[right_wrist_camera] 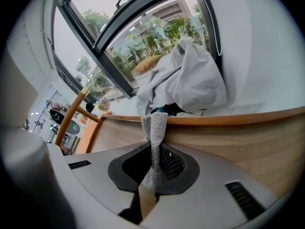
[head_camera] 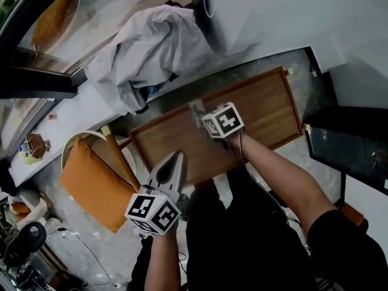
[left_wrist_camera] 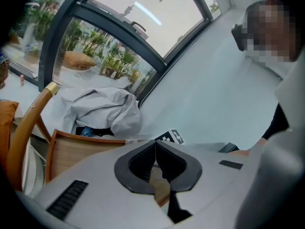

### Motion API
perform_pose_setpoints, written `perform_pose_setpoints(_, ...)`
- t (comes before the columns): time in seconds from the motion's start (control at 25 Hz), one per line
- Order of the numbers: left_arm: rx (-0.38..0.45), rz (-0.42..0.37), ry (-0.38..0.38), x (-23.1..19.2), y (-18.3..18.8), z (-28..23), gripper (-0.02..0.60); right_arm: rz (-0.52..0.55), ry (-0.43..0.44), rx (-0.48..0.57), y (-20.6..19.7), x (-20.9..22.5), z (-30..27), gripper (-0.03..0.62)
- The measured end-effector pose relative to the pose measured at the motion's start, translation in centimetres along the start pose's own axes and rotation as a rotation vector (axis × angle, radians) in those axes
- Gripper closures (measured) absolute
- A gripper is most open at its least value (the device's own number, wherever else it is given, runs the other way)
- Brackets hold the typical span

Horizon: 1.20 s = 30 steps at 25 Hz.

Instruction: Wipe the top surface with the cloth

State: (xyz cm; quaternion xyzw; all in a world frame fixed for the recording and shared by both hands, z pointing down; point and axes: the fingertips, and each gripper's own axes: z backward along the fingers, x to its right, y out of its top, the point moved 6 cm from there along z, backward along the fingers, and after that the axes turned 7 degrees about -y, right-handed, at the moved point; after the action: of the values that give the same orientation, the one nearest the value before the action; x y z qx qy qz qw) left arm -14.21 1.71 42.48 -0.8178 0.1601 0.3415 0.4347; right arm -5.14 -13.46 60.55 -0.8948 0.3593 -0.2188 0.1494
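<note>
Daylight pours through the window (left_wrist_camera: pixel 143 23), its panes blown out white. Both gripper views bulge, with black corners; in the head view the cloth (head_camera: pixel 196 111) is motion-blurred.

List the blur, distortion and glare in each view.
Head view: motion blur smears the cloth at the right gripper. Left gripper view: dark rounded corners, window frame bowed, upper pane washed out. Right gripper view: fisheye curves the wooden top's edge; cloth is sharp.

window (left_wrist_camera: pixel 143 18) daylit | white wall (head_camera: pixel 273 11) | orange cushion (head_camera: pixel 91 183) on chair (head_camera: pixel 118 156) | white sheet (head_camera: pixel 145 47) | speckled floor (head_camera: pixel 121 247)
</note>
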Motion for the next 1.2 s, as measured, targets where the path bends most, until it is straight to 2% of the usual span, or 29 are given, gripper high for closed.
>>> perform_pose_setpoints(0.44, -0.043, -0.023, -0.046, 5.2, -0.7, -7.6, 0.571, -0.053, -0.060, 0.029, -0.9, 9.7, 4.2, 0.556)
perform_pose_setpoints(0.72, -0.078, -0.039, -0.085, 8.1, -1.3, -12.2, 0.571, -0.078, -0.137, 0.057, -1.4, 16.4, 7.1, 0.556)
perform_pose_setpoints(0.92, -0.095, -0.042, -0.110, 9.9, -1.9, -14.6, 0.571, -0.138, -0.216, 0.094, -1.8, 20.7, 9.2, 0.556)
perform_pose_setpoints(1.2, -0.110, -0.053, -0.118, 11.2, -2.2, -16.6, 0.571, -0.212, -0.318, 0.119, -2.1, 25.0, 11.3, 0.556)
